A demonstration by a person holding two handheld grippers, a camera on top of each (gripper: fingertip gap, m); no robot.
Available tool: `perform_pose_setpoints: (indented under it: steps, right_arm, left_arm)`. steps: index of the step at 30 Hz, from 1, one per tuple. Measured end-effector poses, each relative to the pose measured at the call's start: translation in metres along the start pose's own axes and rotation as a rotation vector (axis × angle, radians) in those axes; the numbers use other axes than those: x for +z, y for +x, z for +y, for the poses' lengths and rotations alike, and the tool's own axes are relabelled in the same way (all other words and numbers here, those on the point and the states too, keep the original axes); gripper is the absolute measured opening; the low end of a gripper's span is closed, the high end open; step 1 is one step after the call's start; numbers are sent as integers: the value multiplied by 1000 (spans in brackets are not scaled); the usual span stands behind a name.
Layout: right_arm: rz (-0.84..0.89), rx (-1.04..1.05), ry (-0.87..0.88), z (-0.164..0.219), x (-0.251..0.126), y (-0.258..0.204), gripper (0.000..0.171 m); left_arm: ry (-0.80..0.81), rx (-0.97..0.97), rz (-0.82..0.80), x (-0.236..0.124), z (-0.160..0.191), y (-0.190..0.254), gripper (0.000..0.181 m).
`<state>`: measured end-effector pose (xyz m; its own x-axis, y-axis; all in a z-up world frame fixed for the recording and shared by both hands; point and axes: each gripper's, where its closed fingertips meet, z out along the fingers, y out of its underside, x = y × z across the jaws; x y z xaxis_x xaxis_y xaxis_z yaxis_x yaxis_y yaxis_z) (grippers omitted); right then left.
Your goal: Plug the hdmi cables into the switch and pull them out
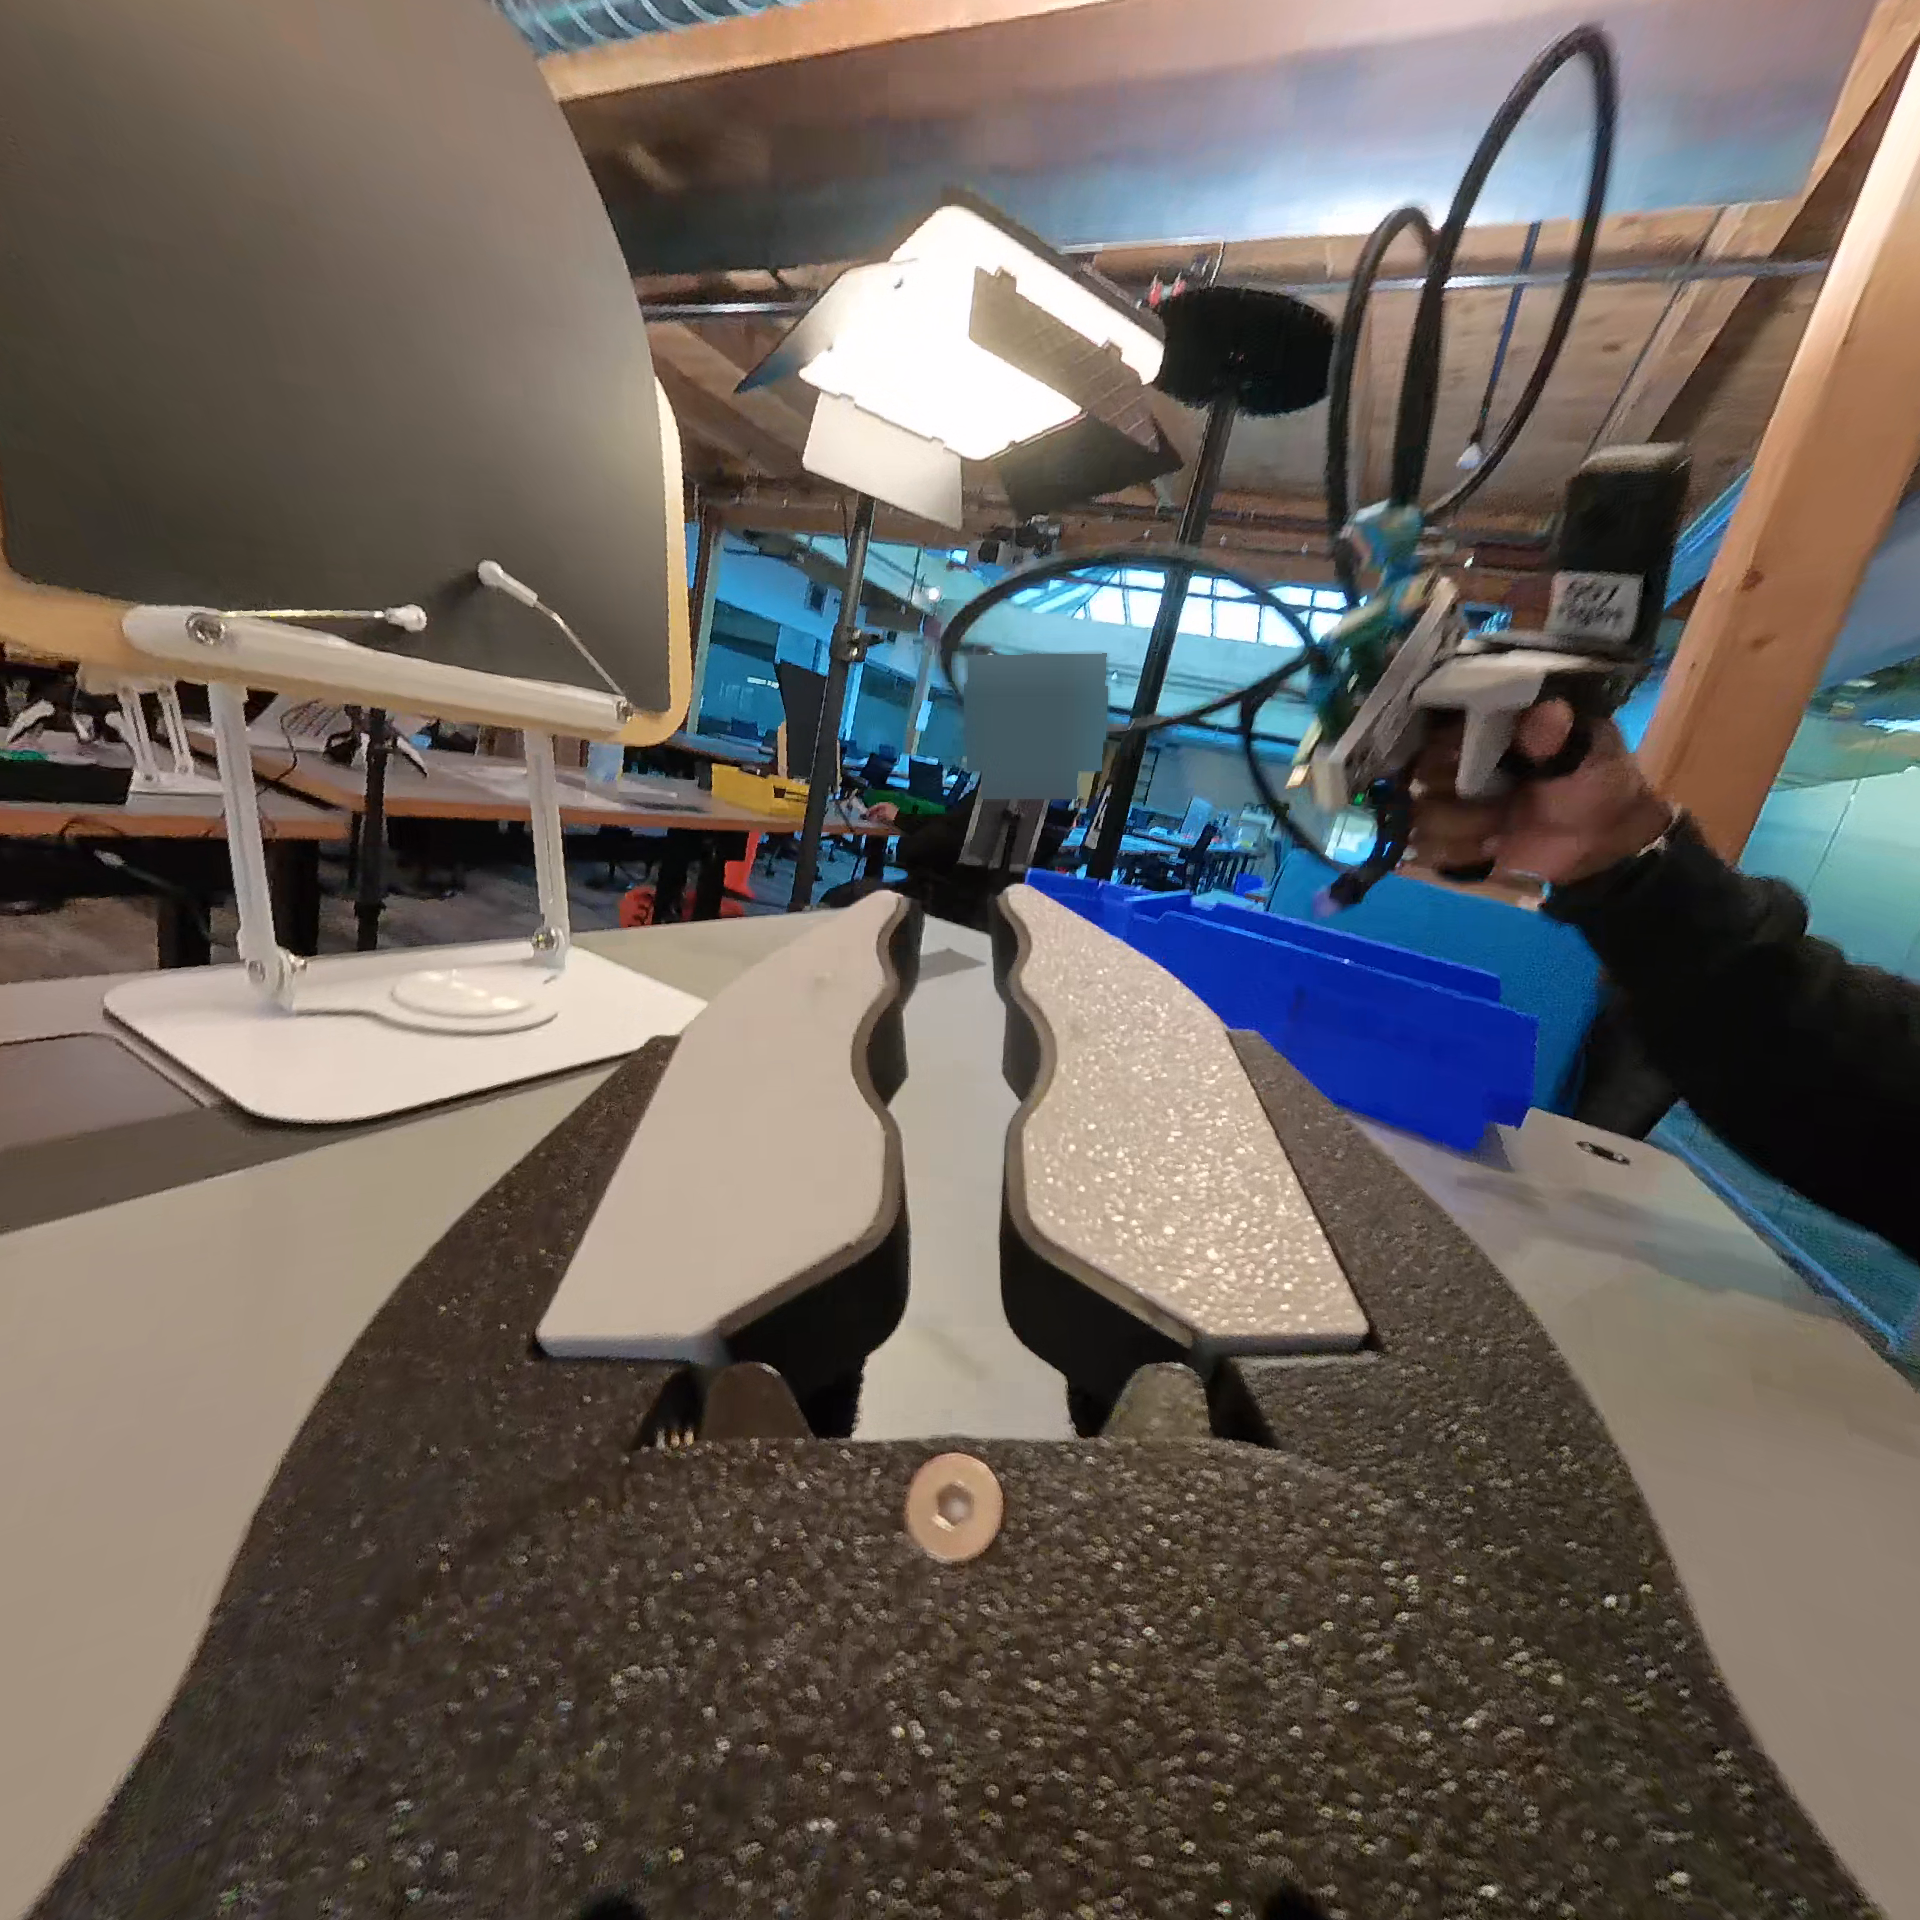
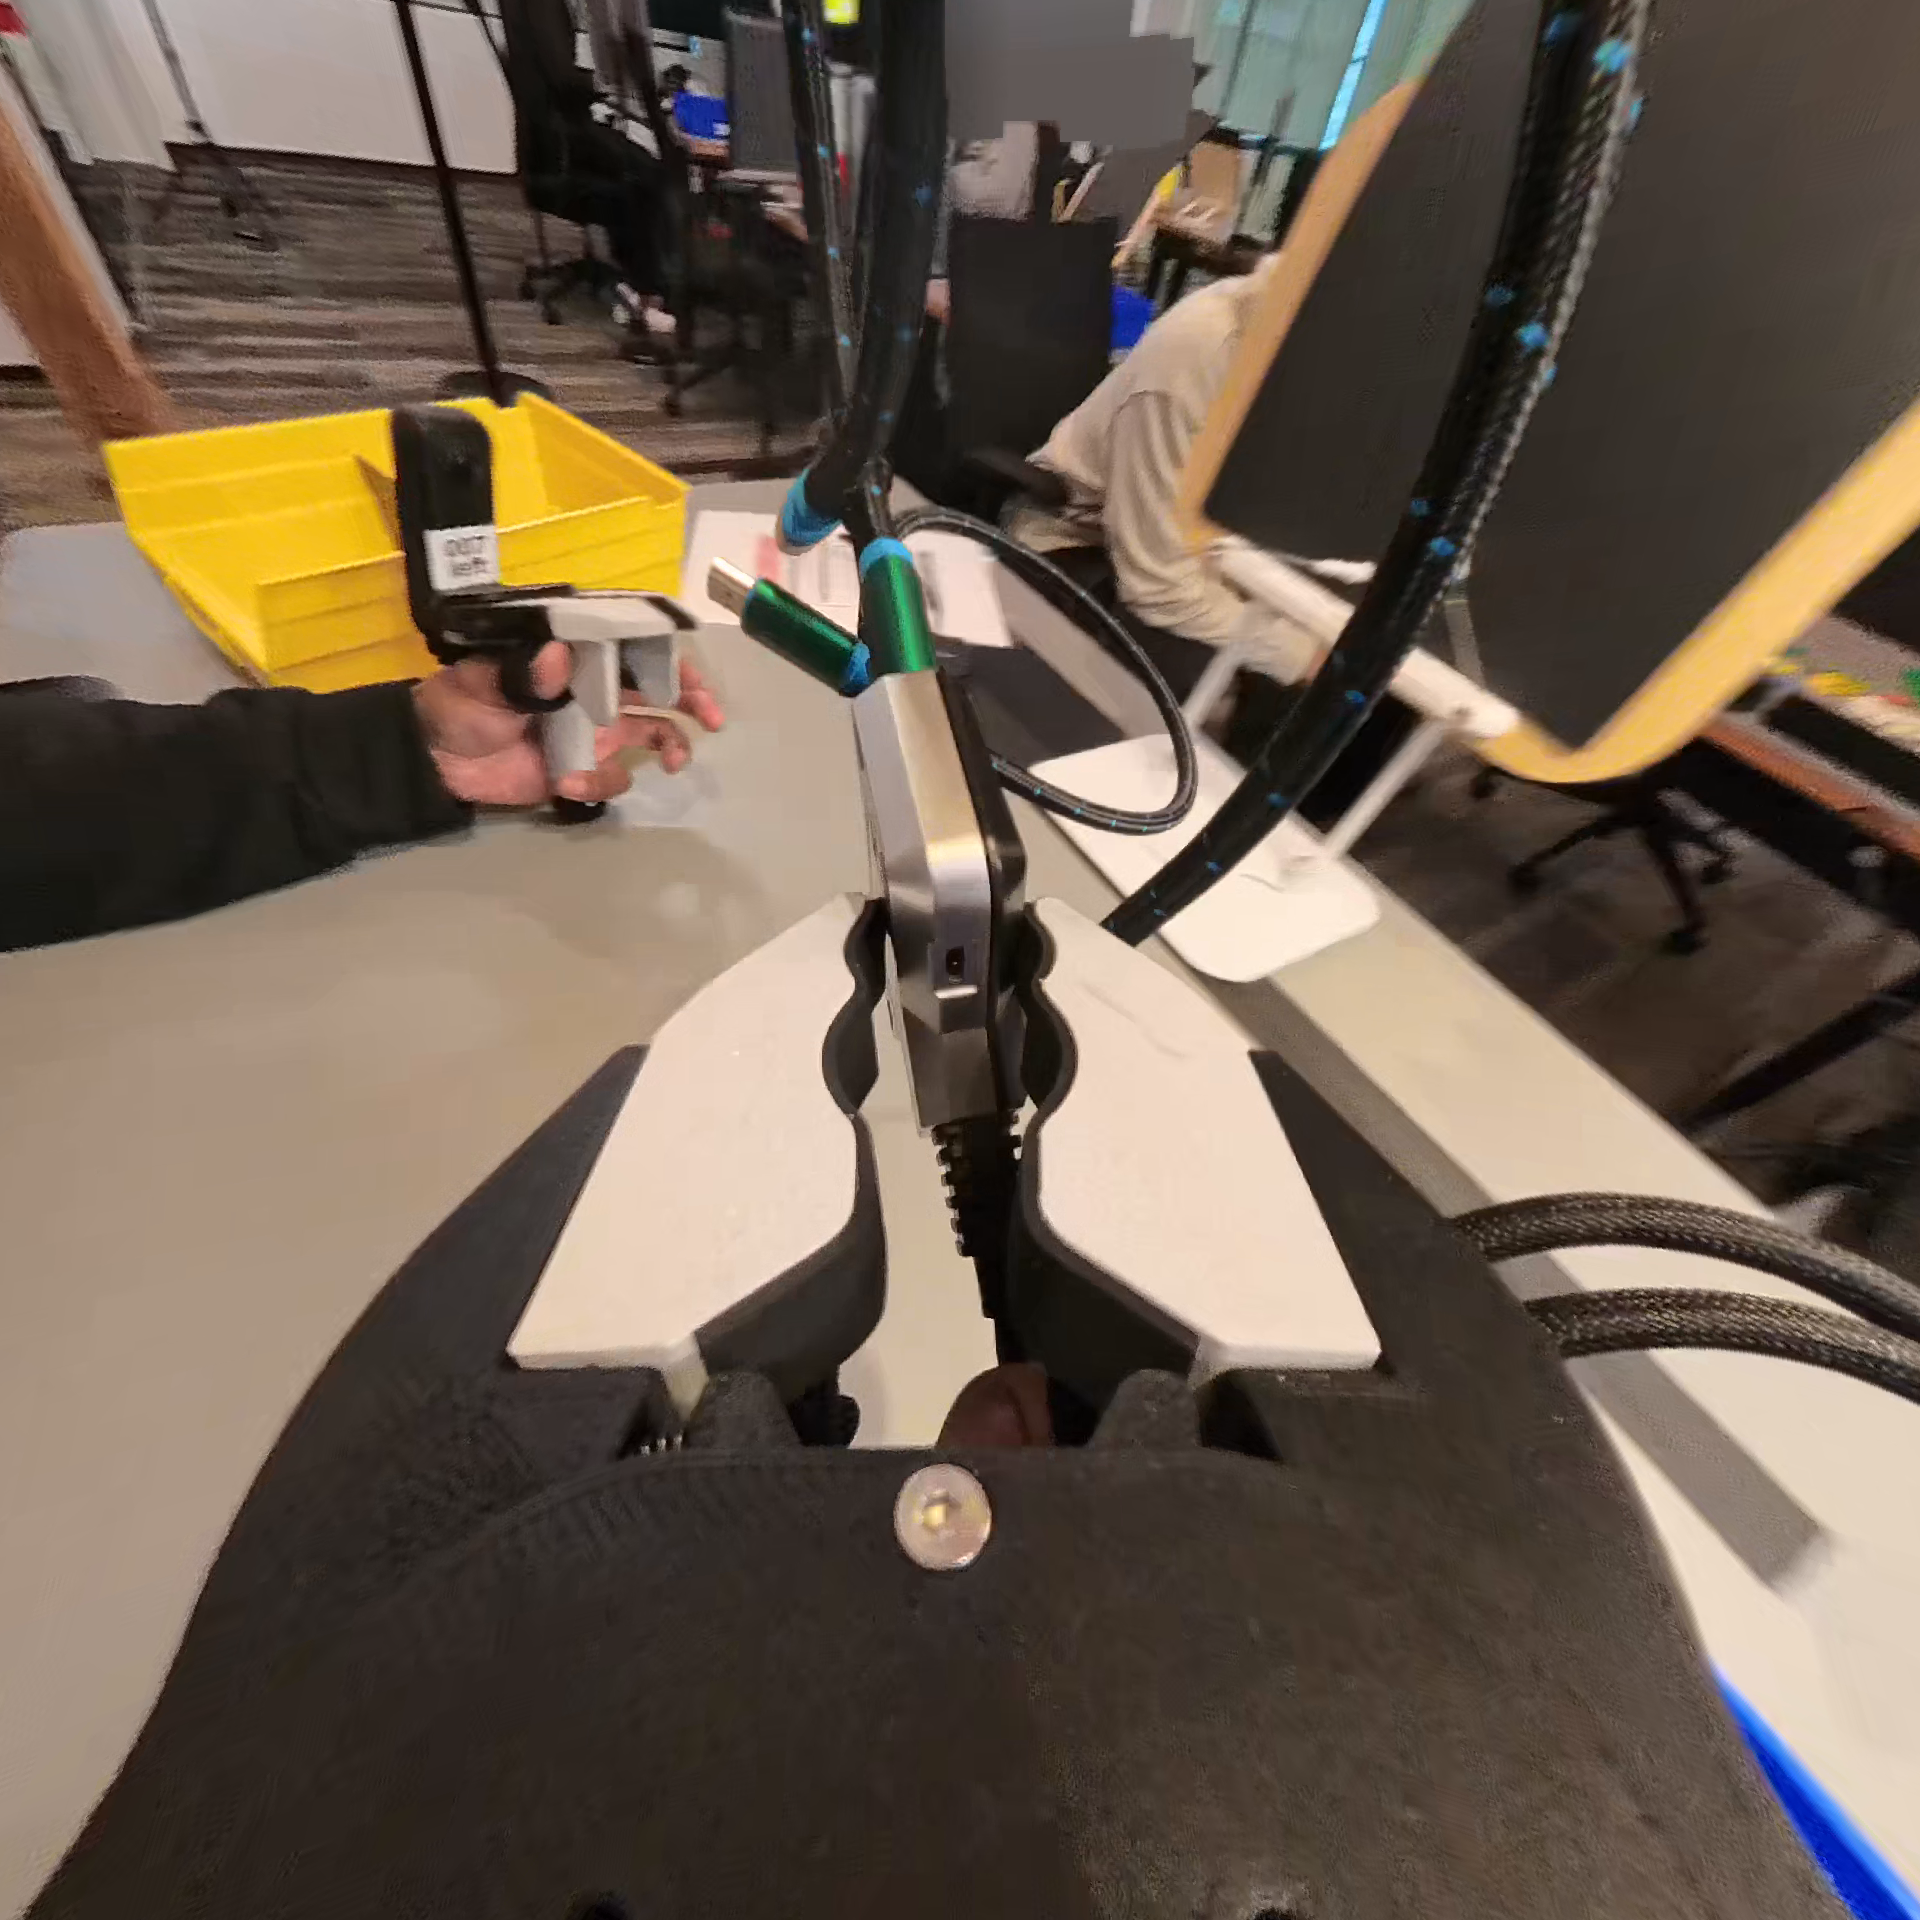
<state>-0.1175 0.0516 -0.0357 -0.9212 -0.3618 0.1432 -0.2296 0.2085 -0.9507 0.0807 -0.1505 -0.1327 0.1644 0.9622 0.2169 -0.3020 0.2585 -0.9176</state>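
- Sitting under everything is the grey table [image 2: 312,1039], with a white stand [image 1: 416,1018] holding a dark board [image 1: 312,291] near its far edge.
- Yellow bins [image 2: 312,540] at one far corner, blue bins [image 1: 1299,997] along the right edge.
- Right gripper [image 2: 951,935] is up off the table, jaws pinching the silver switch [image 2: 930,831] on edge.
- Left gripper [image 1: 951,925] is held low over the table, jaws slightly apart, nothing in them.
- One green plug [image 2: 896,613] is in the switch's far end; the other plug [image 2: 790,623] is loose beside it, black cables [image 2: 1455,468] looping overhead.
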Motion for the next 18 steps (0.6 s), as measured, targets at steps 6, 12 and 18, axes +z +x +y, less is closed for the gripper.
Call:
perform_pose_setpoints:
  steps: [6, 12, 18]
  right_arm:
    - [272, -109, -123, 16, -119, 82, 24]
    - [438, -230, -264, 84, -187, 144, 24]
    - [480, -207, -439, 175, -189, 181, 24]
  left_arm:
    - [-84, 27, 1, 5, 16, 2, 13]
    - [-89, 22, 9, 10, 18, 5, 13]
    - [-63, 16, 0, 7, 15, 3, 13]
